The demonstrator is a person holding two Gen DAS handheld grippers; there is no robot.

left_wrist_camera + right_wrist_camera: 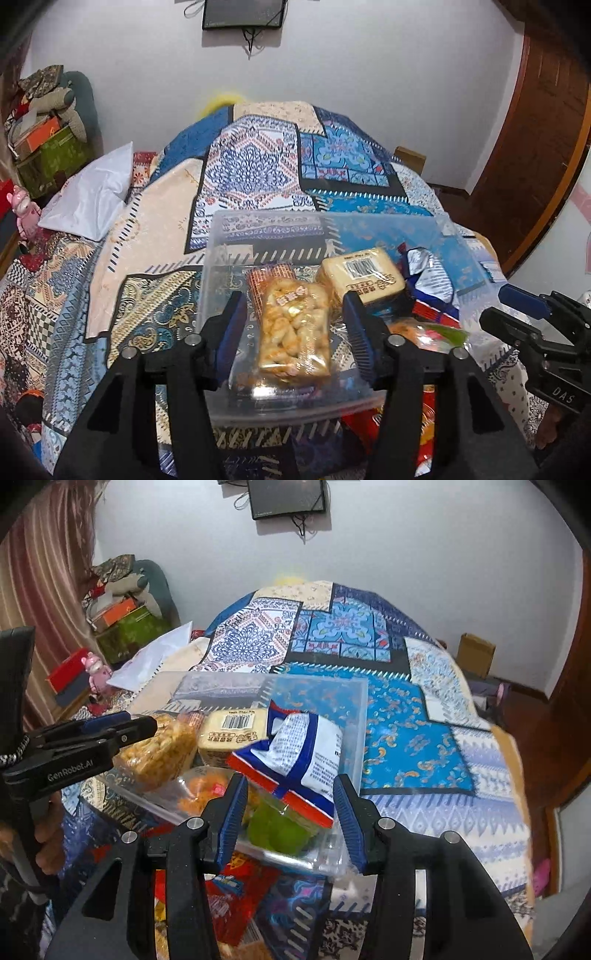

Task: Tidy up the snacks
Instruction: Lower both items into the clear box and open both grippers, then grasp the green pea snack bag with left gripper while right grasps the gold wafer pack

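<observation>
A clear plastic bin (221,236) (360,716) sits on the patterned bedspread. Inside lie a clear pack of golden puffed snacks (293,332) (162,753), a yellow wrapped block with a barcode (364,275) (232,731), a white, blue and red snack bag (430,280) (306,760), and a clear bag with green and orange pieces (432,332) (277,823). My left gripper (293,328) is open above the puffed snack pack, jaws either side of it without touching. My right gripper (290,816) is open over the bin's near right corner, empty. Each gripper shows in the other's view, the right (532,314) and the left (110,727).
Red snack packets (236,897) (424,417) lie on the bedspread in front of the bin. A white pillow (92,195) lies at the left. Boxes and a pink toy (26,210) stand beside the bed. A wooden door (535,147) is at the right.
</observation>
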